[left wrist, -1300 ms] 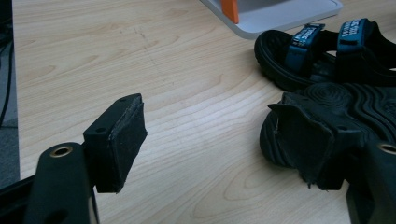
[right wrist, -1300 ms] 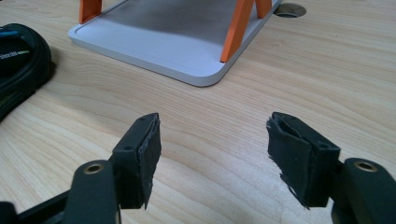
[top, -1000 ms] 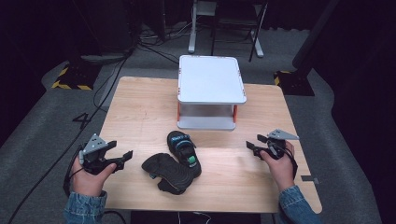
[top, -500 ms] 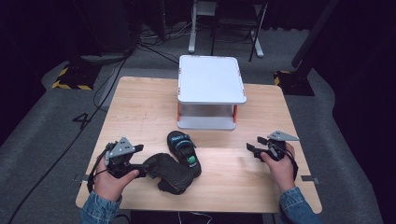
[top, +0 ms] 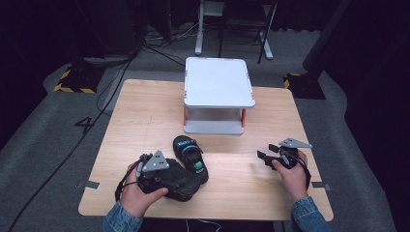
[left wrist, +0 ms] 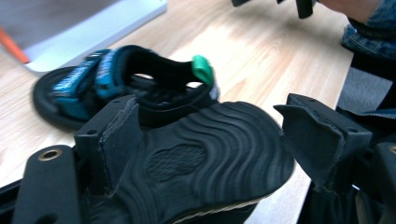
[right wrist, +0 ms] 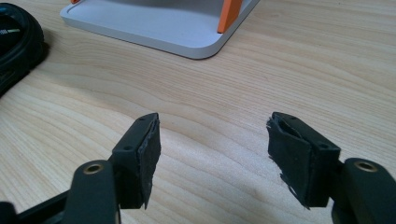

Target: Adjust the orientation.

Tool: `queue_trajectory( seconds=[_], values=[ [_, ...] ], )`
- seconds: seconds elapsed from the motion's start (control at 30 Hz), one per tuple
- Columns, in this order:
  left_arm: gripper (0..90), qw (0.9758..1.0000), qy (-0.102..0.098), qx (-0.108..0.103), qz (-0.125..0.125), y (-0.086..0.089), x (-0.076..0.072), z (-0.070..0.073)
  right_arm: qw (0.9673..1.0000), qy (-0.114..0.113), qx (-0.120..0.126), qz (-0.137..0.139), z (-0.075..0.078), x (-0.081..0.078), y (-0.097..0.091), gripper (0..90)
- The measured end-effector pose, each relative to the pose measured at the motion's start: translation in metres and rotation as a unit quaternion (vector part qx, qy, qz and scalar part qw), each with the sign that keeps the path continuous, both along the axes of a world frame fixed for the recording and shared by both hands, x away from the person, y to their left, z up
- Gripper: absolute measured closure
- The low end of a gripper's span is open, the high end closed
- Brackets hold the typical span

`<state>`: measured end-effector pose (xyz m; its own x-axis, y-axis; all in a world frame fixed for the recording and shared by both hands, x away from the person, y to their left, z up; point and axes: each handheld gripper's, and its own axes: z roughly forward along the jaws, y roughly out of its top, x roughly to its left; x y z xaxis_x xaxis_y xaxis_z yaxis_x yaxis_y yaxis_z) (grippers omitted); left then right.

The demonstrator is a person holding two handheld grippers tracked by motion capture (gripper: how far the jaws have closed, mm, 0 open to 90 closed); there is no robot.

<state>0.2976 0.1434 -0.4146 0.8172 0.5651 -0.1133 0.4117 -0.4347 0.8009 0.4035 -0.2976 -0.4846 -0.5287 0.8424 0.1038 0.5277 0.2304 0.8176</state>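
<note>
Two small black sandals lie at the front middle of the wooden table point(top: 145, 116). One sandal point(top: 189, 151) point(left wrist: 116, 79) stands upright, with blue straps and a green tab. The other sandal point(top: 186, 183) point(left wrist: 201, 163) lies sole up, leaning against it. My left gripper point(top: 167, 176) point(left wrist: 210, 121) is open, its jaws on either side of the upturned ribbed sole; the left pad point(left wrist: 119, 140) is at the sole's edge and the right pad point(left wrist: 317, 140) is a little off it. My right gripper point(top: 267, 153) point(right wrist: 212, 135) hovers open over bare wood at the right, holding nothing.
A white two-level stand point(top: 218, 87) point(right wrist: 154, 23) with orange posts sits at the table's far middle, just behind the sandals. Dark floor, cables and chair legs lie beyond the table. Bare wood spreads at the left and far right.
My left gripper has moved rightward from the table's left front to the upturned sandal, and the sole now lies between its jaws. The right gripper has stayed in place.
</note>
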Motion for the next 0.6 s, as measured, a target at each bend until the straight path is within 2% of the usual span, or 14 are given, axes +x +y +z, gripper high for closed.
queue_trajectory(
  seconds=[0.2,0.33,0.4,0.5,0.6],
  values=[
    [16.1,0.9992,0.014,0.027,-0.026,-0.020,-0.005,-0.010,1.0000,0.005,0.002,0.003,-0.002,0.001,0.000,34.6],
    [15.6,0.9977,0.028,0.060,-0.013,-0.028,-0.004,-0.023,1.0000,0.005,0.005,0.002,-0.002,0.002,0.000,34.6],
    [13.9,0.9978,0.013,0.063,-0.014,-0.031,-0.004,-0.028,0.9999,0.006,0.009,0.002,-0.002,0.002,-0.001,34.5],
    [13.2,0.9975,0.003,0.070,-0.005,-0.035,-0.005,-0.030,0.9999,0.005,0.009,0.001,-0.002,0.001,-0.002,34.4],
    [12.4,0.9960,-0.031,0.083,-0.008,-0.038,-0.008,-0.036,0.9999,0.005,0.009,0.001,-0.002,0.001,-0.001,34.2]
  ],
)
